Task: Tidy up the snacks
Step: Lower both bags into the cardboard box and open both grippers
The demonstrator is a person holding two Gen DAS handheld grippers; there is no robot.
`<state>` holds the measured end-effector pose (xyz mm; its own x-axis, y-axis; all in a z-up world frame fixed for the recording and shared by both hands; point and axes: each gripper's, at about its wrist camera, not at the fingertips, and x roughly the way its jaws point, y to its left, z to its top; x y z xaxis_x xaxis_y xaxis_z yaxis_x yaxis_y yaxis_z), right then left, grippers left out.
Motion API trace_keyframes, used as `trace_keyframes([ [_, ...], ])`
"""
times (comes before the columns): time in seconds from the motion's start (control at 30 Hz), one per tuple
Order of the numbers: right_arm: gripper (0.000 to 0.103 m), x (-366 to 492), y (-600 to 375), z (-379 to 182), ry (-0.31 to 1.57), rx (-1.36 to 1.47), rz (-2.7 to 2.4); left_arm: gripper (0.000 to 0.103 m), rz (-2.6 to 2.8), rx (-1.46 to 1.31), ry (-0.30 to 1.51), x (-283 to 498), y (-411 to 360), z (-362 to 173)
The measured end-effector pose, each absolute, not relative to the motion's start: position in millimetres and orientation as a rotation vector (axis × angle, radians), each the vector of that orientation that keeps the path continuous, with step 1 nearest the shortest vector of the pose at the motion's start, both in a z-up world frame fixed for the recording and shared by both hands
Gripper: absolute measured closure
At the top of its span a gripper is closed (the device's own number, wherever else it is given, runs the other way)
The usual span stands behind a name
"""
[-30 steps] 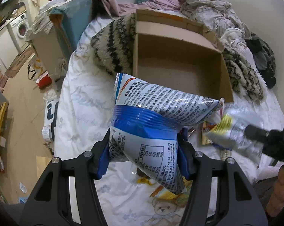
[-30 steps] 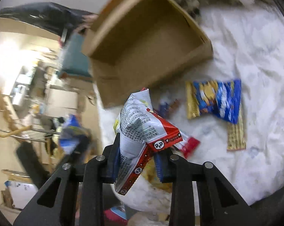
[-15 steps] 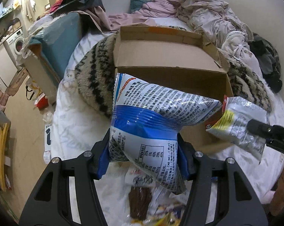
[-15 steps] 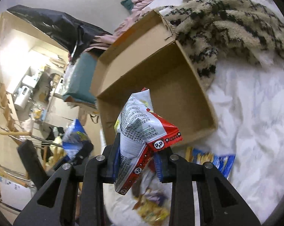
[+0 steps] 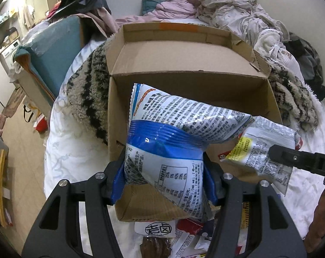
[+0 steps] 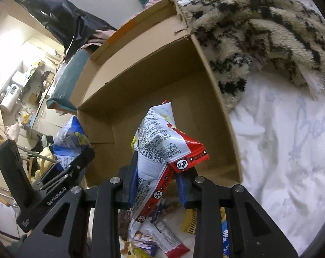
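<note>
Both hands have come closer to the big cardboard box (image 5: 184,64) since a second ago; it now fills the middle of each view, so the two bags look about ready to go in. It sits open on the white bed sheet (image 6: 291,150), and what shows of its floor looks bare.

At 2 o'clock from it in the right wrist view lies a fluffy striped blanket (image 6: 270,32), pressed against its side. A heap of clothes (image 5: 227,15) is behind it at 12 o'clock in the left wrist view. Nothing blocks the open top.

The left gripper (image 5: 162,182) has its jaws about half apart and squeezed on a puffy blue and white snack bag (image 5: 169,146), in front of the near wall. The right gripper (image 6: 157,185) has its jaws closer together, pinching a red and white snack bag (image 6: 160,148), held up over the near edge.

More small snack packs (image 6: 160,236) lie in a pile on the sheet at 6 o'clock, below both grippers. I think those are waiting their turn.
</note>
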<state>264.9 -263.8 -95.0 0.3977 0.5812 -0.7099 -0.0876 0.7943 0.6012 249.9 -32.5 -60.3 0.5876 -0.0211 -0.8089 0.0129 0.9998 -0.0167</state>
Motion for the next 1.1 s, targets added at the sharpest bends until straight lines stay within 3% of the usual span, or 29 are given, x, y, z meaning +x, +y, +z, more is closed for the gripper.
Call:
trace_keyframes([
  [0.37,0.068,268,-259,-100,1.106,0.490,0.435,0.043,-0.010,-0.028,0.927,252,-26,-60],
  [0.47,0.066,267,-256,-96,1.085,0.477,0.432,0.034,-0.029,-0.036,0.938,252,-28,-61],
  [0.6,0.050,267,-256,-89,1.066,0.437,0.422,0.011,-0.030,-0.093,0.918,247,-23,-58],
  [0.67,0.042,266,-257,-84,1.041,0.412,0.399,0.010,-0.021,-0.103,0.912,245,-23,-56],
  [0.73,0.024,265,-258,-82,1.027,0.391,0.386,0.010,-0.033,-0.100,0.907,244,-26,-53],
  [0.8,0.016,263,-259,-79,1.004,0.374,0.365,0.010,-0.029,-0.091,0.881,241,-26,-49],
  [1.1,0.016,258,-253,-63,0.966,0.318,0.368,0.010,-0.013,-0.077,0.837,229,-21,-37],
])
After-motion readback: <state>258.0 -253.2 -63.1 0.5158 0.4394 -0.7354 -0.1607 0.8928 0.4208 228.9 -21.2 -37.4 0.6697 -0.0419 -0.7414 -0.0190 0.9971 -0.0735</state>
